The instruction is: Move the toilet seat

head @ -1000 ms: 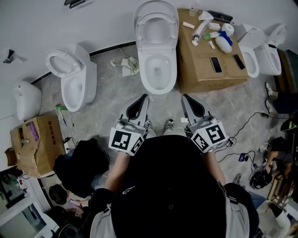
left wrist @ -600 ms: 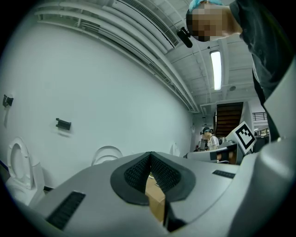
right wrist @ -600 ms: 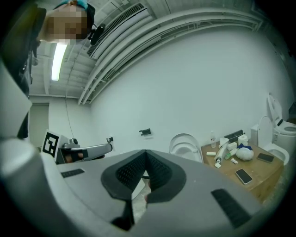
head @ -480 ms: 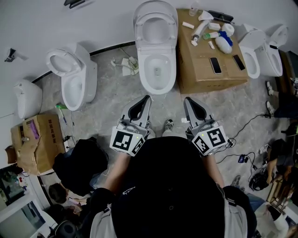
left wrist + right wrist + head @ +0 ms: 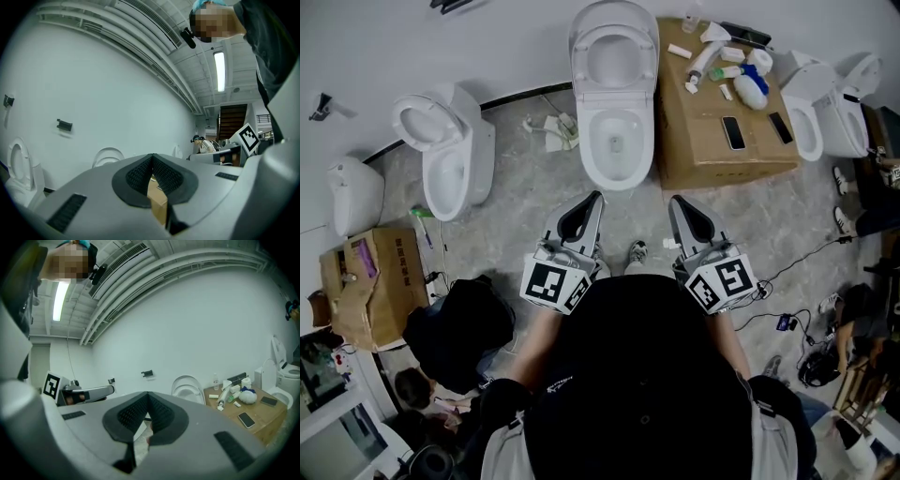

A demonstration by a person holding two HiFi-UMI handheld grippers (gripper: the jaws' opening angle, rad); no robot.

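Nearest, seen from above, is the person in a black top (image 5: 642,375), holding a gripper in each hand out ahead at about waist level, each one carrying a white cube with black square markers at its near end. The left gripper (image 5: 589,202) has its grey, black-padded jaws pressed together on nothing – in the left gripper view (image 5: 152,157) the ribbed pads meet at the tip, and only a sliver of brown cardboard beyond shows through the gap lower down. The right gripper (image 5: 680,208) is likewise closed and empty; in the right gripper view (image 5: 146,394) its pads meet, with bare floor visible behind them. Between the two grippers, a grey shoe (image 5: 637,250) stands on the pale grey marbled floor (image 5: 525,206). Just beyond the gripper tips, and apart from both, stands the middle white ceramic toilet (image 5: 617,141), and its white oval toilet seat (image 5: 581,47) is lifted upright at the far end of the bowl, near the white wall (image 5: 441,47). Touching the toilet's right side is a large brown cardboard box (image 5: 712,155), its top strewn with white bottles and two black phones (image 5: 734,131). Further left is a second white toilet (image 5: 450,159) – its seat raised too – and further right a third (image 5: 825,108).
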